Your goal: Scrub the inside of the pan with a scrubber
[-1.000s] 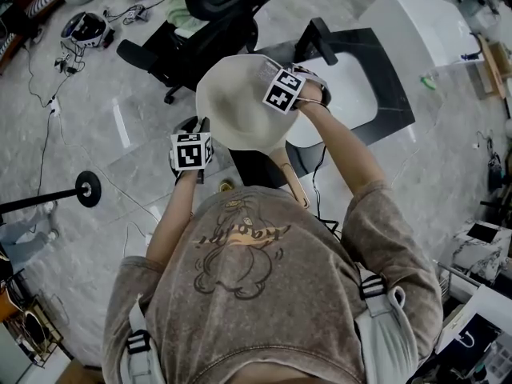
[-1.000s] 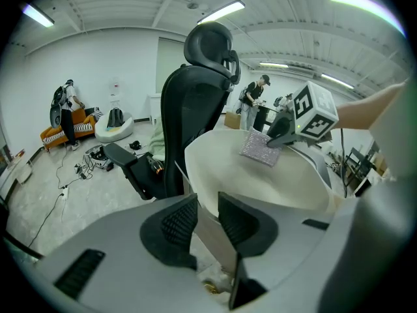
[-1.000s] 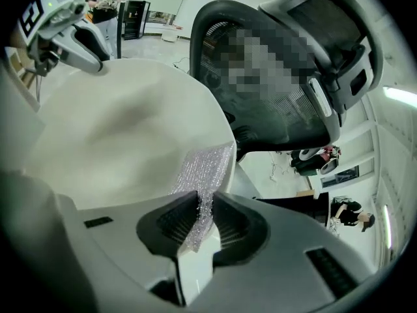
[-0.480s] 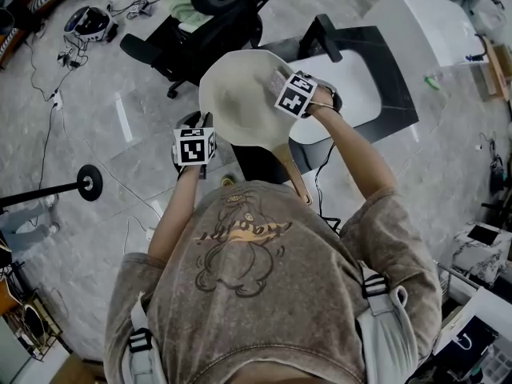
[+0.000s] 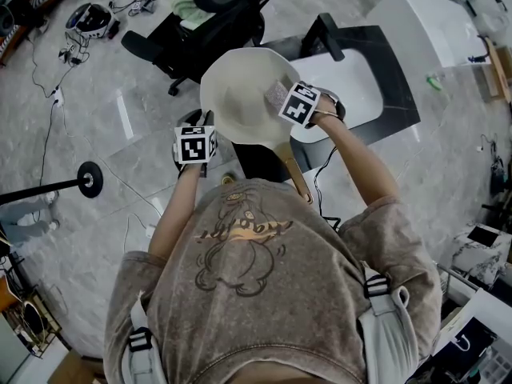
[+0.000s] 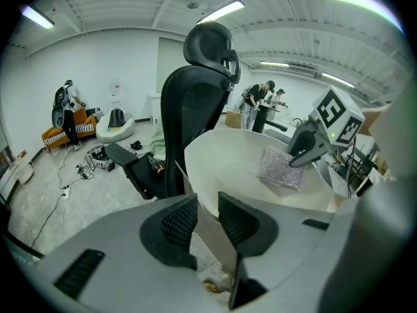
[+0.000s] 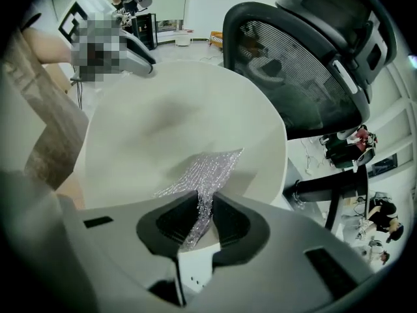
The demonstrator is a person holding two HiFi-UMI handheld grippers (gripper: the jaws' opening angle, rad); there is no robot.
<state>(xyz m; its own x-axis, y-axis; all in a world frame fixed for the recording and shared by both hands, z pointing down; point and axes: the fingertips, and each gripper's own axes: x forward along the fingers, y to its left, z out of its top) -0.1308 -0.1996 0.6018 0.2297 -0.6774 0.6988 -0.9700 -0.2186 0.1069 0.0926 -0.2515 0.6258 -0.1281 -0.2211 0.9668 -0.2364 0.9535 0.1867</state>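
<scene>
A cream pan (image 5: 238,94) with a wooden handle (image 5: 294,174) is held up tilted in front of the person. My left gripper (image 5: 203,123) is shut on the pan's rim (image 6: 207,230), which runs between its pads. My right gripper (image 5: 282,96) reaches into the bowl from the right, shut on a silvery mesh scrubber (image 7: 203,169). The scrubber (image 6: 281,168) lies flat against the pan's inner wall (image 7: 169,122). In the left gripper view the right gripper (image 6: 306,147) comes in from the right, above the scrubber.
A black office chair (image 5: 210,6) stands just beyond the pan. A white basin on a black table (image 5: 376,86) is to the right. Cables and gear (image 5: 88,22) lie on the floor at far left, a round-based stand (image 5: 90,179) at left. People stand in the background (image 6: 260,100).
My right gripper has slid the scrubber rightward and slightly toward the person across the pan's inside. The left gripper and the pan have stayed in place.
</scene>
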